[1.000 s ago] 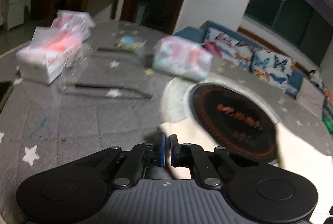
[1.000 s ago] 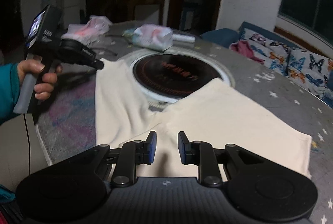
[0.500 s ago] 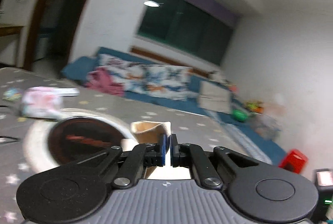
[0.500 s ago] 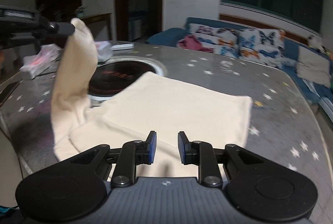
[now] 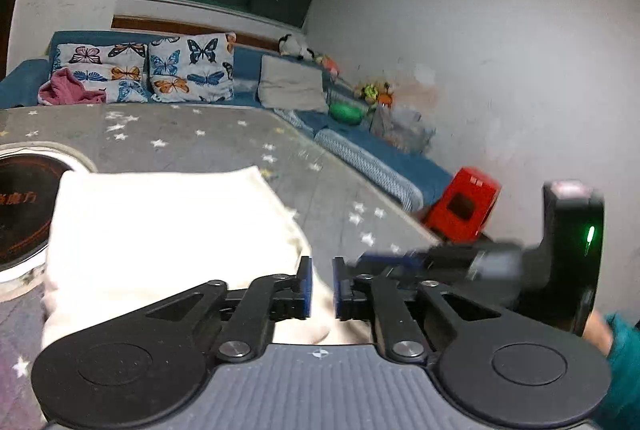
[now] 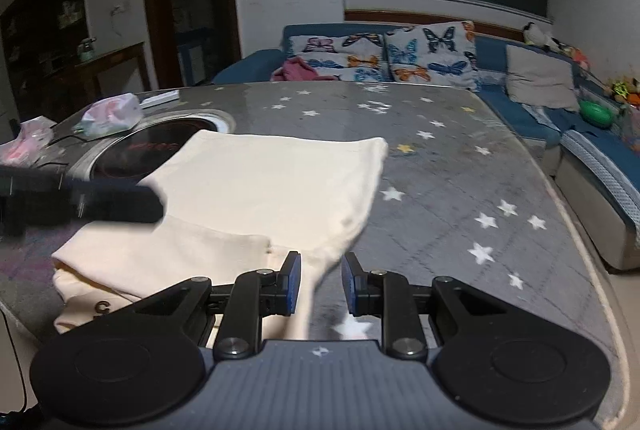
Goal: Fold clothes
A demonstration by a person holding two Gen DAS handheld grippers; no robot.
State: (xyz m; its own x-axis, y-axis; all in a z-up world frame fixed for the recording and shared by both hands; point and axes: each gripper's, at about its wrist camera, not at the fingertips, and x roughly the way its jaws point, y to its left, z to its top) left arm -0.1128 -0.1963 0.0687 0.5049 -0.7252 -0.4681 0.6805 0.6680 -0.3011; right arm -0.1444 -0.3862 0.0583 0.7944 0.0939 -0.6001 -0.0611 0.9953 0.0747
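Note:
A cream garment [image 6: 272, 190] lies folded over on the grey star-patterned table [image 6: 460, 166]; it also shows in the left wrist view [image 5: 160, 226]. My left gripper [image 5: 321, 288] is open, its fingers just above the garment's near edge with cloth showing in the gap. It appears as a dark blurred bar [image 6: 80, 198] in the right wrist view, over the garment's left side. My right gripper [image 6: 321, 282] is open at the garment's near right corner, with a strip of cloth hanging between the fingers. It shows at the right of the left wrist view [image 5: 400, 262].
A round dark induction cooktop [image 6: 160, 146] is set in the table under the garment's far left. Tissue packs [image 6: 112, 114] lie at the far left. A blue sofa with butterfly cushions [image 6: 400, 58] runs behind and to the right. A red box [image 5: 464, 206] stands on the floor.
My left gripper carried the garment's raised end over to the right, laid it on the rest, and opened. My right gripper opened slightly wider near the garment's right corner.

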